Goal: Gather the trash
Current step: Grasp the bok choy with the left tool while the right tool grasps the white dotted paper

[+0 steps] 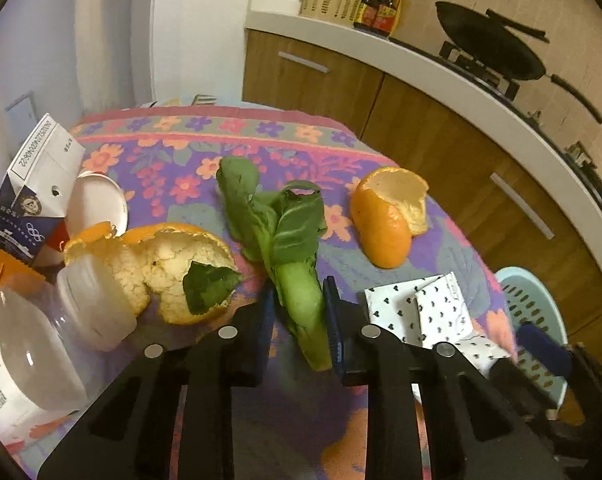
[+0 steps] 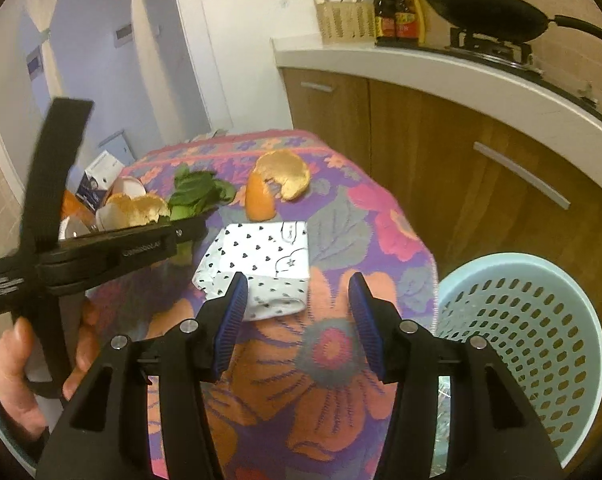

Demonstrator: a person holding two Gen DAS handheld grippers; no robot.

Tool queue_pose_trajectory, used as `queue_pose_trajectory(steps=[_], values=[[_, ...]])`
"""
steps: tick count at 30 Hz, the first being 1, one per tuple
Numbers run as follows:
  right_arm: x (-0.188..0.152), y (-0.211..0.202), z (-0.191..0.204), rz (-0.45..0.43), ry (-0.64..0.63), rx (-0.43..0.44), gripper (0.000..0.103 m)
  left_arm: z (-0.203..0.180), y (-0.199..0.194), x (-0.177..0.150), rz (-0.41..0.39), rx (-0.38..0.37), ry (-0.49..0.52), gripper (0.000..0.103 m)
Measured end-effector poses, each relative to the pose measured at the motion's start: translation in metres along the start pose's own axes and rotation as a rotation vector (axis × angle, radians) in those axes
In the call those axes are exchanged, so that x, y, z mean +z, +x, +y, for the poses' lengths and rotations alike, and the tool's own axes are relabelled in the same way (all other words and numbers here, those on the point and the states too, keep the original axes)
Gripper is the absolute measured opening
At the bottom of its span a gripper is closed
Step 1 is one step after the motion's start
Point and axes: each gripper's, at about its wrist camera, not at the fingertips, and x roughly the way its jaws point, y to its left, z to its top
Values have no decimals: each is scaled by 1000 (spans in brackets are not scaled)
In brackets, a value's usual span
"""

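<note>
Limp green leaf (image 1: 279, 228) beside torn orange peels (image 1: 389, 216)

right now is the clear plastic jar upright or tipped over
Tipped over: the clear plastic jar lies on its side on the tablecloth, its white mouth facing the orange peel.

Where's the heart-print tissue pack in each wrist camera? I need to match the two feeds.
Left wrist: heart-print tissue pack lower right, just right of the left gripper.
Right wrist: same pack centre, just beyond the open right gripper.
Shared landmark: the pale blue basket, off the table's right edge.

Black hand-held gripper (image 2: 297, 320), ribbed blue pads (image 2: 231, 320)
</note>
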Motion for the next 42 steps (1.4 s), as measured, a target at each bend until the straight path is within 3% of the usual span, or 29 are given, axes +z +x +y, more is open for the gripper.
queue_pose_trajectory(steps=[4, 6, 9, 16, 19, 21, 23, 29, 34, 38, 40, 41, 42], values=[[4, 9, 1, 23, 45, 36, 58, 5, -16, -1, -65, -127, -1, 15], [7, 15, 0, 37, 71, 47, 59, 5, -24, -1, -91, -154, 7, 15], [14, 28, 4, 73, 64, -3, 59, 5, -34, -1, -118, -202, 1, 15], [15, 43, 28, 97, -58, -130, 61, 11, -52, 3, -183, -235, -24, 15], [14, 43, 33, 102, -87, -129, 59, 16, -56, 6, -195, -250, -42, 15], [13, 41, 32, 101, -86, -100, 45, 18, -59, 6, -202, -262, -50, 15], [11, 39, 35, 92, -95, -108, 40, 19, -60, 6, -203, -268, -52, 15], [3, 23, 36, 35, -89, -80, 3, 20, -63, 5, -211, -278, -53, 15], [-7, 2, 33, -4, -51, -69, 0, 23, -64, 5, -215, -283, -56, 15], [-16, -14, 28, -2, -28, 50, 0, 23, -64, 5, -215, -286, -56, 15], [-17, -15, 27, 20, -35, 100, 13, 23, -65, 5, -216, -287, -54, 15], [-18, -15, 28, 19, -47, 90, 36, 23, -66, 5, -219, -285, -52, 15], [-19, -17, 29, 8, -59, 74, 65, 23, -66, 5, -221, -282, -50, 15]])
